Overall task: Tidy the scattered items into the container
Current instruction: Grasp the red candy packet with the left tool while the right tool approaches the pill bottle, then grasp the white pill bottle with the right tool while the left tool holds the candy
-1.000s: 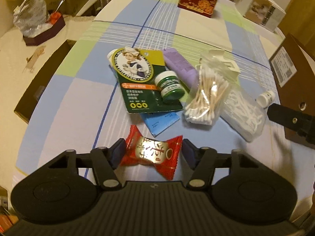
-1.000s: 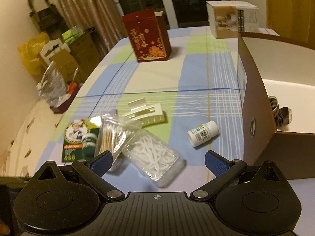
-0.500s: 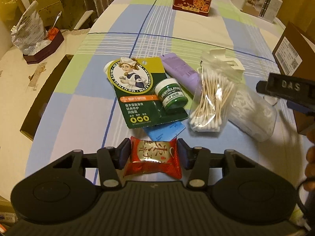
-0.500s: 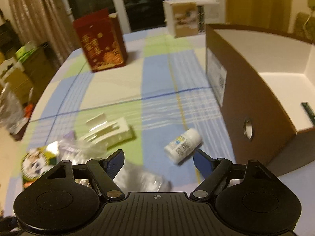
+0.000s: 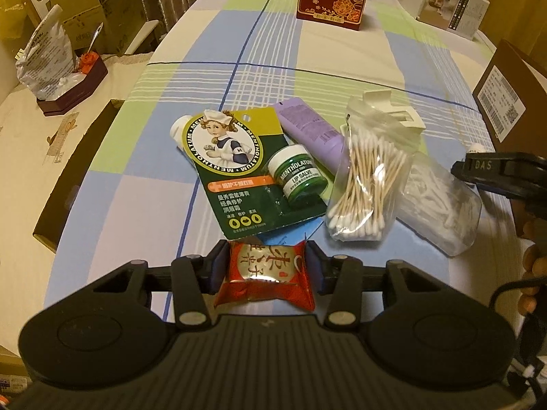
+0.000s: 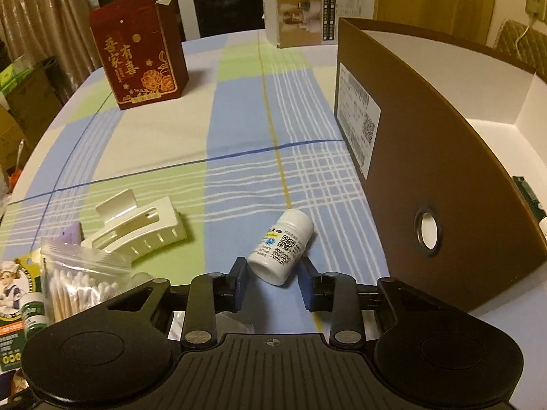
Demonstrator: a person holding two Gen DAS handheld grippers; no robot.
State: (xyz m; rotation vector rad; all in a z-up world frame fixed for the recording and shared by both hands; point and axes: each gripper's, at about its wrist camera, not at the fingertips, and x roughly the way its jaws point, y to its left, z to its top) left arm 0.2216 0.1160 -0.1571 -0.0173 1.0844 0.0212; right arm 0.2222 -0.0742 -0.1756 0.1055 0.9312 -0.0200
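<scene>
My left gripper (image 5: 266, 268) is shut on a red candy packet (image 5: 266, 270), near the table's front edge. Beyond it lie a green lip salve card (image 5: 246, 167), a purple tube (image 5: 311, 130), a bag of cotton swabs (image 5: 369, 177) and a clear box of floss picks (image 5: 441, 205). My right gripper (image 6: 272, 285) is open, its blue pads either side of the near end of a white pill bottle (image 6: 282, 247) lying on the cloth. Small gaps show beside the bottle. The brown container (image 6: 427, 157) with a white inside stands just right of it.
A white hair claw (image 6: 136, 222) lies left of the bottle. A red gift box (image 6: 136, 51) and a white carton (image 6: 311, 13) stand at the table's far end. A person's hand (image 5: 533, 256) shows at the right edge. Boxes and a bag sit beyond the table's left side.
My left gripper shut on the candy packet and drew it back a little. My right gripper swung right to the pill bottle and its jaws narrowed around it.
</scene>
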